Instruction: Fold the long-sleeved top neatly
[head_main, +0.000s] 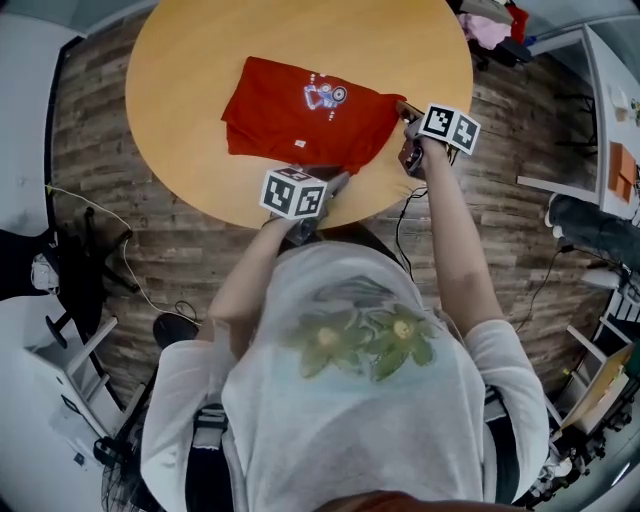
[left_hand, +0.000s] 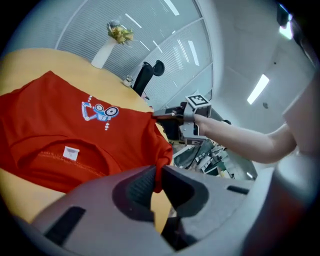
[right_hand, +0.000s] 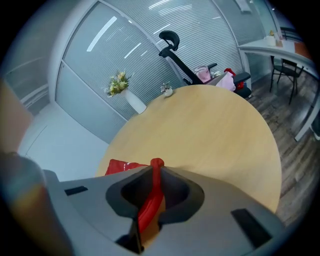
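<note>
Yellow round table (head_main: 190, 60), red top (head_main: 290, 120) — plank floor (head_main: 190, 255), glass wall (right_hand: 150, 45).

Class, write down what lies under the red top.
The red top rests on the round wooden table, whose surface shows around it. The patch directly beneath the cloth is covered, so nothing there can be seen.

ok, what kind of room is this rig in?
Likely an office or meeting room: a round light-wood table, a striped partition wall behind it, and a black office chair past the table's far edge.
</note>
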